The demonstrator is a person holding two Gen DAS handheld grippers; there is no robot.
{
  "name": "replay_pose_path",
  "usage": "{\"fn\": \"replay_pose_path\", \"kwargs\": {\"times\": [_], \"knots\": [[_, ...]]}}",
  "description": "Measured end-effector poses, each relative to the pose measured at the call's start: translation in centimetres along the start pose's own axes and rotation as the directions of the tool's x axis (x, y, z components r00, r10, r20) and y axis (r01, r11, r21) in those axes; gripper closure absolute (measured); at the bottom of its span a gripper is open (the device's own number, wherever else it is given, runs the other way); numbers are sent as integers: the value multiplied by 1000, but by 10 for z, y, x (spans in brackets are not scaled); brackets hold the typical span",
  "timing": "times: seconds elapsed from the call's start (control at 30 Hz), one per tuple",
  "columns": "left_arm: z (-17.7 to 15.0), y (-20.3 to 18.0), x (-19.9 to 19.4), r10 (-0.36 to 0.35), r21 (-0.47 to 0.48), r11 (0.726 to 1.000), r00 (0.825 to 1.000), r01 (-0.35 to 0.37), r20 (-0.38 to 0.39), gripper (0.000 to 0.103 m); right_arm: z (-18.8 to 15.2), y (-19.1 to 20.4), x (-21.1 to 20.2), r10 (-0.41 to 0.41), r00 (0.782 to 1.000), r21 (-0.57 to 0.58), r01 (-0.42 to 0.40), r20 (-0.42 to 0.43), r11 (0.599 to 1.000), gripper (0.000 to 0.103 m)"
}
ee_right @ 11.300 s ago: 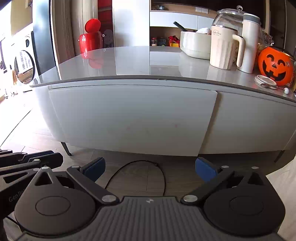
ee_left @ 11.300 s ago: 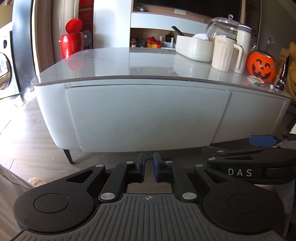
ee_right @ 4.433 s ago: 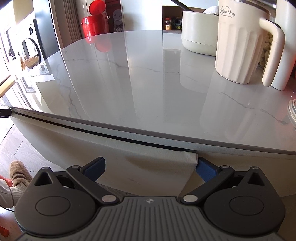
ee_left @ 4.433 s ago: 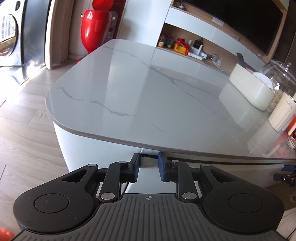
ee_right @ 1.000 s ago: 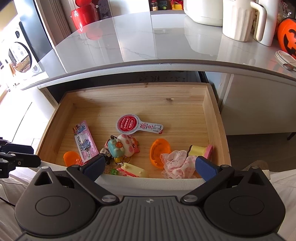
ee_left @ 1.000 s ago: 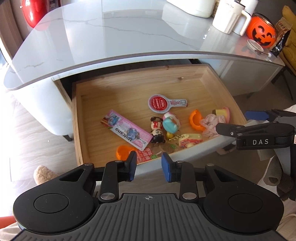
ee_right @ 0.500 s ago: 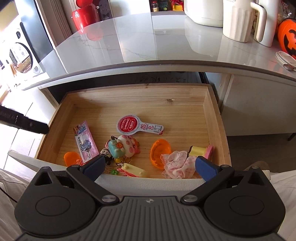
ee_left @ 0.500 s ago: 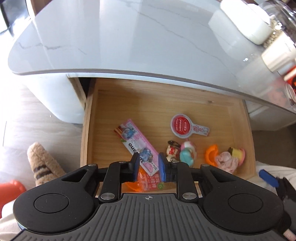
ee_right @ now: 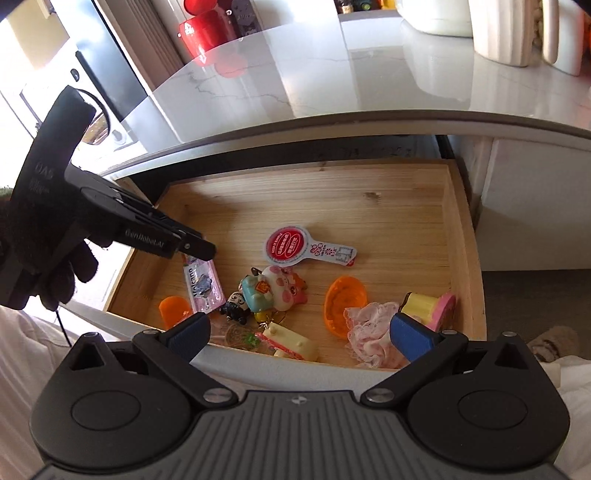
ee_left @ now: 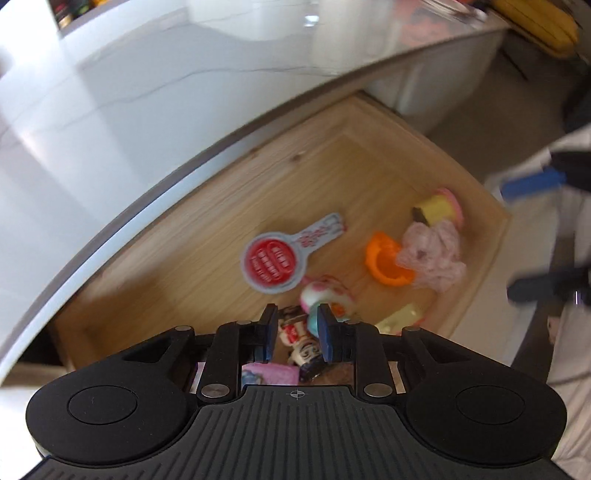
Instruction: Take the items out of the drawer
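The wooden drawer (ee_right: pixel 461 229) is pulled out under the marble tabletop (ee_right: pixel 332 66). In it lie a red round tag (ee_right: pixel 291 242), a pink sachet (ee_right: pixel 203 284), a pig keychain cluster (ee_right: pixel 269 290), an orange cap (ee_right: pixel 345 299), pink lace (ee_right: pixel 369 332) and a yellow-pink spool (ee_right: pixel 428 306). My left gripper (ee_left: pixel 293 332) hovers over the drawer's left part above the keychains (ee_left: pixel 321 299), its fingers slightly apart, holding nothing. From the right wrist view it shows as a dark tool (ee_right: pixel 159 236). My right gripper (ee_right: pixel 297 332) stands wide open at the drawer's front edge.
White jugs (ee_right: pixel 502 33) and a white container (ee_right: pixel 436 14) stand on the far right of the tabletop; a red pot (ee_right: pixel 207 27) sits behind it. A gloved hand (ee_right: pixel 55 266) holds the left tool. A slippered foot (ee_right: pixel 554 341) is right of the drawer.
My left gripper has swung down and rightward into the drawer, over the keychains, with its view blurred. My right gripper has moved closer to the drawer front.
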State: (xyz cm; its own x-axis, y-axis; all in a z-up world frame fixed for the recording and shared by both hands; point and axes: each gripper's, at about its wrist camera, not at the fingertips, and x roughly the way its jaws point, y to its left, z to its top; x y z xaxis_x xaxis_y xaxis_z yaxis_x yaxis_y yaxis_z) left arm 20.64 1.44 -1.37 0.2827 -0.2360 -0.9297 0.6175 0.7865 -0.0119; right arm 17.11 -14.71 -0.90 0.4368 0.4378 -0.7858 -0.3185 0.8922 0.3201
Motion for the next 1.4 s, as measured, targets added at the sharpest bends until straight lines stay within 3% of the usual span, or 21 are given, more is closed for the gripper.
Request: {"fn": "replay_pose_path", "kwargs": {"times": [0.07, 0.17, 0.3, 0.4, 0.53, 0.63, 0.8, 0.83, 0.87, 0.93, 1.03, 1.17, 1.27, 1.33, 1.4], "knots": [[6, -12, 10, 6, 54, 999, 1000, -5, -17, 74, 13, -13, -10, -38, 998, -11, 39, 50, 999, 0], [14, -18, 30, 14, 58, 998, 999, -11, -48, 75, 34, -31, -22, -136, 984, -29, 140, 114, 990, 0], [16, -17, 55, 3, 42, 999, 993, 2, -121, 75, 48, -52, -23, -188, 974, -9, 191, 126, 982, 0], [19, -13, 60, -28, 38, 999, 991, 33, -133, 74, 47, -59, -12, -169, 983, 14, 168, 77, 986, 0], [24, -7, 65, -39, 14, 999, 983, 42, -179, 75, 47, -48, -1, -157, 987, -51, 159, 45, 986, 0], [23, -4, 66, -55, 15, 998, 982, 58, -183, 76, 54, -36, 7, -114, 993, -145, 111, -11, 983, 0], [12, -5, 55, -38, 57, 997, 989, 46, -141, 81, 71, -4, 41, -106, 982, -374, 40, -157, 926, 0], [11, -5, 52, -30, 52, 998, 992, 37, -118, 82, 72, 2, 48, -113, 974, -411, 23, -196, 911, 1], [8, -2, 43, -32, 37, 999, 995, 36, -89, 98, 73, 8, 55, -121, 965, -444, 5, -233, 896, 5], [-1, 7, 18, -54, -17, 998, 998, 53, -22, 97, 71, 20, 67, -112, 940, -492, -66, -323, 868, 21], [-22, 20, -28, -65, -120, 990, 991, 78, 114, 97, 69, 33, 87, -69, 899, -479, -164, -432, 863, 30], [-46, 34, -57, -49, -225, 969, 974, 100, 220, 97, 62, 57, 129, -48, 822, -449, -261, -568, 855, 40], [-52, 44, -50, -71, -271, 953, 970, 135, 231, 97, 56, 68, 162, -80, 753, -427, -278, -653, 861, 44], [-56, 51, -43, -87, -307, 941, 977, 145, 196, 97, 53, 71, 178, -98, 715, -402, -269, -692, 875, 54], [-59, 54, -39, -85, -318, 939, 983, 134, 163, 95, 51, 72, 182, -102, 705, -396, -266, -701, 879, 59]]}}
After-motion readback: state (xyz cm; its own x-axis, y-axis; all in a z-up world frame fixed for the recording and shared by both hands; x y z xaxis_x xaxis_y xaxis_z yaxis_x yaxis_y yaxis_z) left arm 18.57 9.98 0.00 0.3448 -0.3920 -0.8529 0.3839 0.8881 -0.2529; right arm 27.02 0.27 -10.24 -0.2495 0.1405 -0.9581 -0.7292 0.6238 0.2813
